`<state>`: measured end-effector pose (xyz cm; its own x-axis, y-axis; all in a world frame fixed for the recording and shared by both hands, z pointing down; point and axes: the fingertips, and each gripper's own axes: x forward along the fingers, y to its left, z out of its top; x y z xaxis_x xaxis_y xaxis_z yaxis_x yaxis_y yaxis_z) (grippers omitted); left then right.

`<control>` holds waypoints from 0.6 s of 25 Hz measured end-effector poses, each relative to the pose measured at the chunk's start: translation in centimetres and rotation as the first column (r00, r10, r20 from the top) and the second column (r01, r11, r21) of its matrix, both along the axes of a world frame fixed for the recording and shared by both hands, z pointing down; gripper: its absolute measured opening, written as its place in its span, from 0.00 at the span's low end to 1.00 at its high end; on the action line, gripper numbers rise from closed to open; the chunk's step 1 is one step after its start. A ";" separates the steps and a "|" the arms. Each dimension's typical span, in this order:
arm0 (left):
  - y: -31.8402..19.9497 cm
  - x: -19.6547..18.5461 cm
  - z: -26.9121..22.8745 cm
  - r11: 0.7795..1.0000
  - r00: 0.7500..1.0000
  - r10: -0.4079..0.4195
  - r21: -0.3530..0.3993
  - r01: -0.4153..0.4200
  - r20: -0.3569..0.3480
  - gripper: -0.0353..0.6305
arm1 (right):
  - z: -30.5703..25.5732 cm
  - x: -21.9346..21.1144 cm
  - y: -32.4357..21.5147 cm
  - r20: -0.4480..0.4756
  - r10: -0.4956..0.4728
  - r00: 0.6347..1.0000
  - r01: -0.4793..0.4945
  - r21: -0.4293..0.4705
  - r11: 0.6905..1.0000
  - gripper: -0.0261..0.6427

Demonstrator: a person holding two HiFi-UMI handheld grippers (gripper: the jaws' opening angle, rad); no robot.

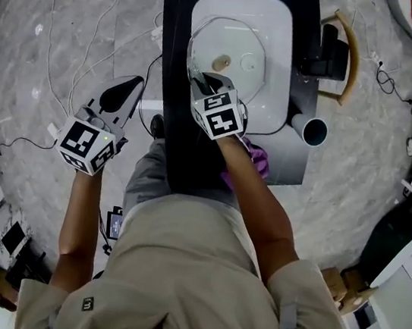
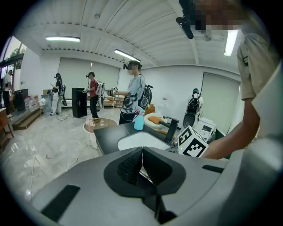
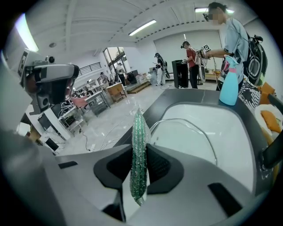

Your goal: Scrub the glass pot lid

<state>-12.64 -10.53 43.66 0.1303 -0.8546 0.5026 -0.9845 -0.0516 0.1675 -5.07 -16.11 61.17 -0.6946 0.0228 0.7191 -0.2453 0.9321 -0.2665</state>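
Right gripper is clamped on a green, glittery scouring pad, which stands on edge between the two jaws and pokes out beyond their tips. It reaches over the near left part of a white sink basin. The glass pot lid lies in this basin, with its pale knob facing up. The pad sits right at the lid's rim, though I can't tell whether the two touch.

Left gripper has its jaws pressed together with nothing between them. It is held off to the left of the black counter, over the marble floor.

Behind the basin stand a black faucet and a light blue spray bottle. A purple cloth lies on the counter's near edge, beside the right forearm. Several other people stand farther back in the room.
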 end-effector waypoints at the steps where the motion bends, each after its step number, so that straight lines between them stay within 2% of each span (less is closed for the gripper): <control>1: 0.0 0.0 0.3 1.000 1.000 -0.001 -0.006 0.001 -0.001 0.08 | 0.2 0.0 0.0 0.005 0.001 1.000 -0.001 -0.003 1.000 0.16; 5: -0.7 0.2 1.3 1.000 1.000 -0.003 -0.017 0.003 -0.008 0.08 | 1.1 0.4 -0.8 0.012 0.001 1.000 -0.001 -0.005 1.000 0.16; 7: -1.1 0.4 1.5 1.000 1.000 0.002 -0.018 -0.002 -0.011 0.08 | 2.1 1.2 -1.1 -0.018 0.000 1.000 -0.001 -0.011 1.000 0.16; 12: -2.2 1.1 1.7 1.000 1.000 0.021 -0.018 -0.022 -0.020 0.08 | 7.8 5.9 -2.9 -0.215 0.026 0.976 -0.033 -0.029 0.999 0.16; 15: -2.6 1.3 1.7 0.999 0.999 0.027 -0.016 -0.028 -0.024 0.08 | 10.1 8.6 -7.1 -0.281 0.104 0.954 -0.100 0.029 0.995 0.16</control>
